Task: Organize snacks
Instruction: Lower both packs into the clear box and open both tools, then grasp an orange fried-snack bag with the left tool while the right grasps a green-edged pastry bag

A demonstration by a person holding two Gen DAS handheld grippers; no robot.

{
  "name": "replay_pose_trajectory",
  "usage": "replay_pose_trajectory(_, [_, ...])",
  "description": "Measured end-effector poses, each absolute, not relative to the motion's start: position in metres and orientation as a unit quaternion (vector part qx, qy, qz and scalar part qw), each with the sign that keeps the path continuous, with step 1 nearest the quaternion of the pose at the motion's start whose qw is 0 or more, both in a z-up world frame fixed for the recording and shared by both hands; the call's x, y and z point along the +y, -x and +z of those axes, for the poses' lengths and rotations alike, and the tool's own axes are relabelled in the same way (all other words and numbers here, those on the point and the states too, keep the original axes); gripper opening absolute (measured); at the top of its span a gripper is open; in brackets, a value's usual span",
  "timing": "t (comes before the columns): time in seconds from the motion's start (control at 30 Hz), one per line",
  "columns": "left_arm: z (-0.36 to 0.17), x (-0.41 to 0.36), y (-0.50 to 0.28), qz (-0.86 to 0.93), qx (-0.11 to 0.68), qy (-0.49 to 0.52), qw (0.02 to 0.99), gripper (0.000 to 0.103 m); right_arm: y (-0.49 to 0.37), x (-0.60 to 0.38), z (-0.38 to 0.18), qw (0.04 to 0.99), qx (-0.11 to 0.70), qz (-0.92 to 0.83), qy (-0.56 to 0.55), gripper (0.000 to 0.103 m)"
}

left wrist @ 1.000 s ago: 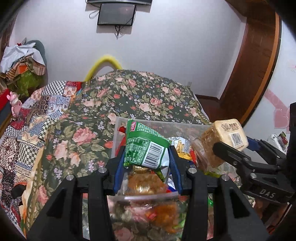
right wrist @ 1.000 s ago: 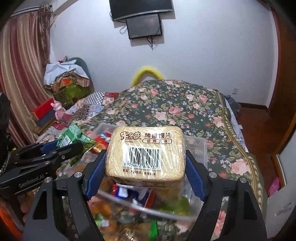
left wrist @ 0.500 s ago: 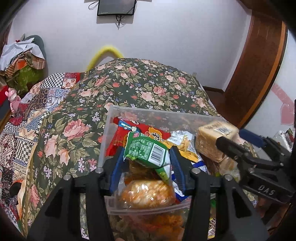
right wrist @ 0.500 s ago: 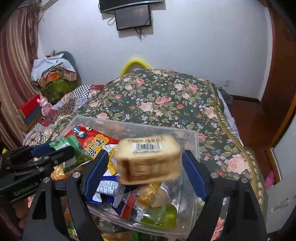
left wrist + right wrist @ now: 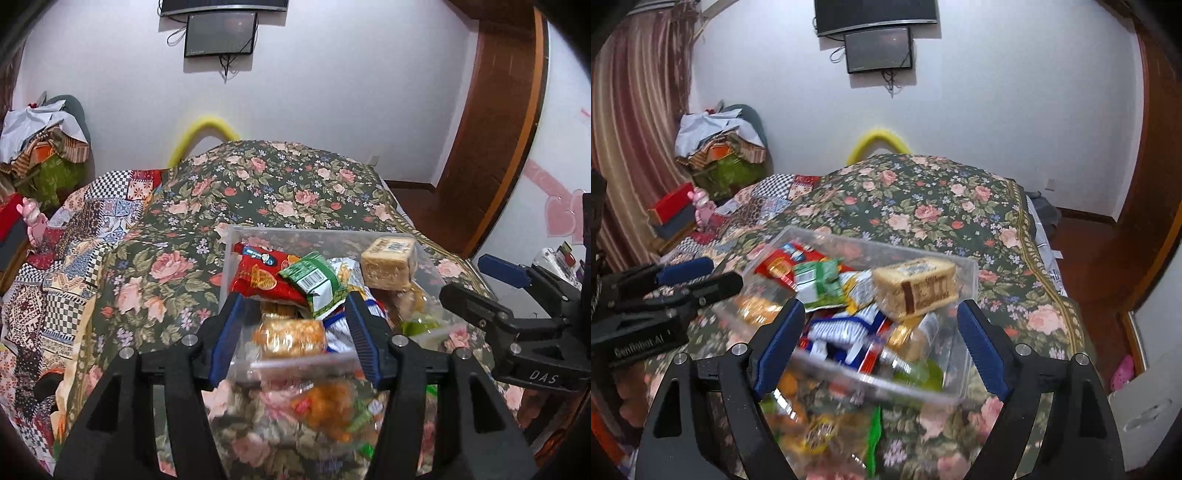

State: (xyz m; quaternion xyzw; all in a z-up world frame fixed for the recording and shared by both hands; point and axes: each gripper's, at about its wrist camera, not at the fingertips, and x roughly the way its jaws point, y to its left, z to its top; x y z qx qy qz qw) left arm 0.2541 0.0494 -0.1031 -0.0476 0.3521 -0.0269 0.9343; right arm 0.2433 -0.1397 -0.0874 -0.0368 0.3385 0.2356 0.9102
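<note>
A clear plastic bin [image 5: 258, 234] [image 5: 967, 354] on the floral bed holds several snack packs. A green packet [image 5: 317, 282] [image 5: 818, 282] lies on top of the pile beside a red pack [image 5: 258, 275]. A tan toast pack [image 5: 389, 262] [image 5: 916, 288] rests on the pile at the bin's right side. My left gripper [image 5: 293, 330] is open and empty at the bin's near wall. My right gripper [image 5: 881, 339] is open and empty above the bin's near edge; it also shows in the left wrist view [image 5: 480, 284].
More loose snacks [image 5: 332, 406] [image 5: 820, 432] lie on the bed in front of the bin. The floral bedspread [image 5: 258, 184] stretches beyond it. A patchwork quilt [image 5: 55, 258] lies to the left. The floor and a wooden door [image 5: 491, 129] are to the right.
Both grippers opened and let go: the green packet and the toast pack dropped onto the pile in the bin. Both grippers have drawn back toward the bin's near edge.
</note>
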Motion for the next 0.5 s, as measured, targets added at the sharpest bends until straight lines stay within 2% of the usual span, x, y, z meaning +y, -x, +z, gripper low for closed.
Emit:
replay_pose_trajectory(0.2, [-0.104, 0.054, -0.222, -0.028, 0.357, 0.034, 0.933, 0.062, -0.217, -0.147, -0.099, 0.899, 0.357, 0.25, 0.039, 0.084])
replay_pose_trajectory(0.5, [-0.139, 0.057, -0.192, -0.038, 0.403, 0.024, 0.914, 0.065, -0.206, -0.138, -0.157, 0.863, 0.43, 0.259, 0.052, 0.086])
